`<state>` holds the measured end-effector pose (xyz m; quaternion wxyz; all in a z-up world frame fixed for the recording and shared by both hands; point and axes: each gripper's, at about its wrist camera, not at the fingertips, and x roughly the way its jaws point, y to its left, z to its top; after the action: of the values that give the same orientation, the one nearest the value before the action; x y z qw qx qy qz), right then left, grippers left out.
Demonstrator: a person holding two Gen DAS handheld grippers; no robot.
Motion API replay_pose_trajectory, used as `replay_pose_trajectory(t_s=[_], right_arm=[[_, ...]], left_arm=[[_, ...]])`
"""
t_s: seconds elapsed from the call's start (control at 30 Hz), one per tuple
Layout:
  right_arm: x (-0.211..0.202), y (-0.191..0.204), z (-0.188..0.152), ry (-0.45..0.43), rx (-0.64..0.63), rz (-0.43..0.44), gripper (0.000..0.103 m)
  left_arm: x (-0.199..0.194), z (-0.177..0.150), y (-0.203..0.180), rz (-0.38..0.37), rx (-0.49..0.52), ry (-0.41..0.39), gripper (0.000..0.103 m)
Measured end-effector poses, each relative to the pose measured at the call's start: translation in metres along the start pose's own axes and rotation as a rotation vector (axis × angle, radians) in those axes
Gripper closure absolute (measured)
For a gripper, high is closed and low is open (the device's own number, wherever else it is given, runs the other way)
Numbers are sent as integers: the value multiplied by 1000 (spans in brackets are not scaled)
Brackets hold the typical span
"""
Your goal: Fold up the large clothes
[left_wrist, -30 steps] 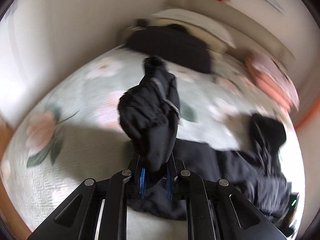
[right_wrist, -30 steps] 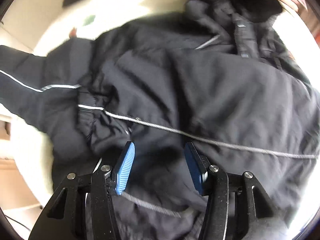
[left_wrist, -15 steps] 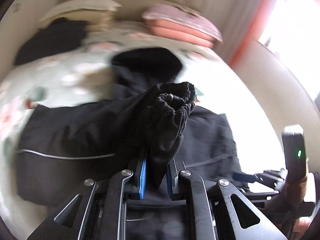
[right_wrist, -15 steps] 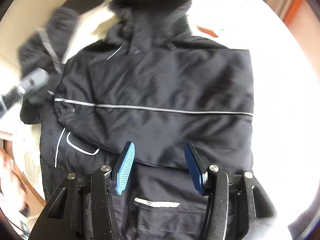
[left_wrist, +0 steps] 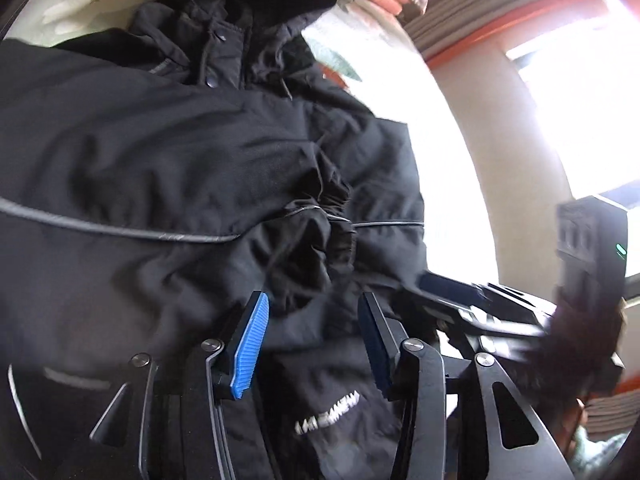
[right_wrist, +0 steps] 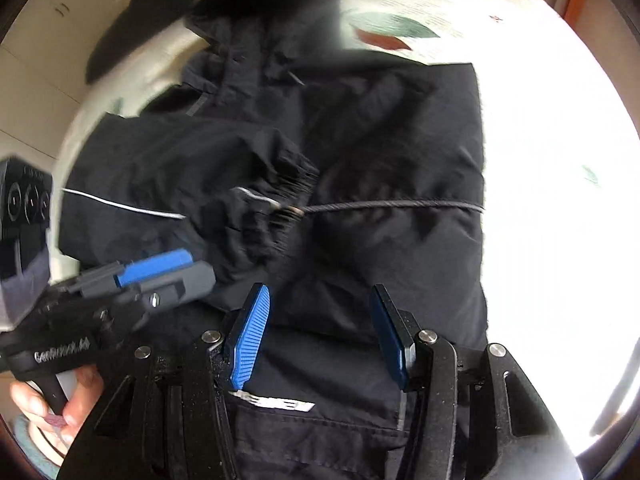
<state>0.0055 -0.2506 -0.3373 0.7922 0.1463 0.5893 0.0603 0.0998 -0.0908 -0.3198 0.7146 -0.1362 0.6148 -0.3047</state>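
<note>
Your black hooded jacket [right_wrist: 360,160], matte crinkled shell with thin reflective piping, lies on the floral quilted bedspread [right_wrist: 420,8]. Your left gripper [left_wrist: 314,340] has just been opening, its jaws clear of the elastic-gathered cuff [left_wrist: 336,216]; your right gripper [right_wrist: 320,332] hangs apart, empty. Orange-trimmed curtains [left_wrist: 500,4] frame the bright window.

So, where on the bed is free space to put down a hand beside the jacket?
The bedspread is bare to the right of the black jacket, along its straight right edge, and above its shoulder near the printed leaves. The left side is crowded: the folded sleeve, the left gripper and another dark garment lie there.
</note>
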Motion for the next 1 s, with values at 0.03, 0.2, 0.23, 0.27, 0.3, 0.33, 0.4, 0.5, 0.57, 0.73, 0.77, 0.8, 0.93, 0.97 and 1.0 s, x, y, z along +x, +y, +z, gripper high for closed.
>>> replay_pose_trajectory(t_s=[0.03, 0.2, 0.23, 0.27, 0.3, 0.33, 0.4, 0.5, 0.57, 0.73, 0.77, 0.8, 0.93, 0.97, 1.0], right_arm=[[1, 3, 5, -8, 2, 35, 43], [45, -8, 25, 36, 107, 161, 41], [57, -15, 27, 52, 146, 195, 43], [65, -20, 29, 60, 183, 241, 47], [71, -24, 30, 67, 211, 289, 64], [73, -24, 30, 76, 223, 299, 68], [54, -18, 33, 50, 185, 274, 75], [-3, -20, 33, -52, 154, 218, 77], [-32, -27, 28, -106, 125, 127, 77], [-9, -62, 25, -63, 106, -72, 76], [12, -68, 25, -27, 113, -102, 76], [34, -73, 23, 8, 117, -130, 76], [55, -83, 21, 19, 124, -144, 73], [50, -83, 22, 31, 125, -152, 73], [43, -82, 23, 47, 124, -161, 72]], left_arm=[[-10, -2, 3, 6, -4, -11, 51], [-53, -8, 31, 109, -59, -92, 51], [-60, -8, 37, 132, -68, -106, 51], [-68, -7, 45, 161, -80, -123, 51], [-76, -7, 53, 181, -89, -137, 51], [-83, -7, 60, 206, -98, -152, 51], [-101, -2, 76, 256, -131, -203, 51], [-123, 8, 98, 247, -159, -248, 51], [-118, 17, 104, 284, -147, -238, 51], [-60, 27, 128, 351, -121, -75, 52], [-47, 25, 132, 382, -103, -69, 52], [-41, 24, 132, 407, -75, -78, 52], [-37, 24, 128, 453, -4, -61, 52], [-41, 25, 127, 447, 5, -54, 52], [-48, 26, 126, 427, 5, -50, 52]])
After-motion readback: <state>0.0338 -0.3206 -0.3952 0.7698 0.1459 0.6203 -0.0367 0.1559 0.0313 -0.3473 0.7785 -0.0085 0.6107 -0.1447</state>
